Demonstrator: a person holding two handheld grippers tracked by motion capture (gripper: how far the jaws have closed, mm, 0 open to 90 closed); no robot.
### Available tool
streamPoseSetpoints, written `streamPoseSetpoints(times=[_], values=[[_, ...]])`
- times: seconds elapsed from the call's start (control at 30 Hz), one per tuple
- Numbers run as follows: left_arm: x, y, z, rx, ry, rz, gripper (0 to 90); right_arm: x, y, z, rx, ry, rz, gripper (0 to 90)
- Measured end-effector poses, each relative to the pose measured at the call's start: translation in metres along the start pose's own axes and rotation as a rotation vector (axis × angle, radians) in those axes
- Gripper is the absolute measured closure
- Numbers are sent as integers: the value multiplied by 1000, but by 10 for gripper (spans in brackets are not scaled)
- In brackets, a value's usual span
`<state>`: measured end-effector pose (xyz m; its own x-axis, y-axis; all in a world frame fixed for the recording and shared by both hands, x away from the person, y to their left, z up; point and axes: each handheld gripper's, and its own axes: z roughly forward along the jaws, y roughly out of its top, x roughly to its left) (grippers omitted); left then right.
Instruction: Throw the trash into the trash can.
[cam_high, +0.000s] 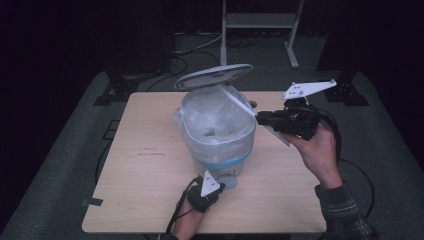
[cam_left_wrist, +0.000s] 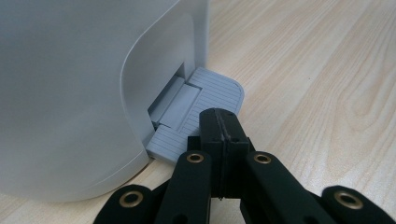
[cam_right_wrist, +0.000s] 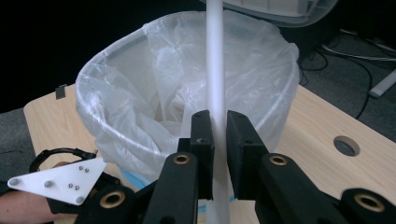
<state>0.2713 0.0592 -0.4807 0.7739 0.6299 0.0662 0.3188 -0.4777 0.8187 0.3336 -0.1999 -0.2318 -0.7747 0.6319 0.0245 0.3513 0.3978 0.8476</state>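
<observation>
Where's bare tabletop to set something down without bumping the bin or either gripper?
Left of the bin, the table is bare to its edge. The near right corner is bare too. Crowded: the left gripper on the pedal, the right gripper holding the white strip.

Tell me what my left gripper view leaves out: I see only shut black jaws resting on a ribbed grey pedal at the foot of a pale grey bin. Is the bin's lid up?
Observer: Yes. In the high view the grey domed lid stands raised behind the pale grey pedal bin, while the left gripper presses the ribbed grey pedal.
Operator: Anything inside?
Observer: A clear plastic liner bag lines it, folded over the rim; a small pale scrap lies at the bottom.
Operator: What is the other hand doing?
Observer: The right gripper is shut on a thin flat white strip, its far end over the open bin.
</observation>
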Motion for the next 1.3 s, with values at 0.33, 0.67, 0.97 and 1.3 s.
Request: streamPoseSetpoints(times=[0.33, 0.67, 0.97, 1.3], values=[[0, 0, 0, -2, 3, 4, 900, 0, 15, 18, 43, 26, 13, 809], [0, 0, 0, 1, 3, 8, 900, -2, 24, 31, 55, 40, 11, 809], [0, 0, 0, 3, 4, 11, 900, 0, 35, 35, 61, 51, 6, 806], [0, 0, 0, -1, 6, 4, 900, 1, 38, 45, 88, 50, -2, 784]])
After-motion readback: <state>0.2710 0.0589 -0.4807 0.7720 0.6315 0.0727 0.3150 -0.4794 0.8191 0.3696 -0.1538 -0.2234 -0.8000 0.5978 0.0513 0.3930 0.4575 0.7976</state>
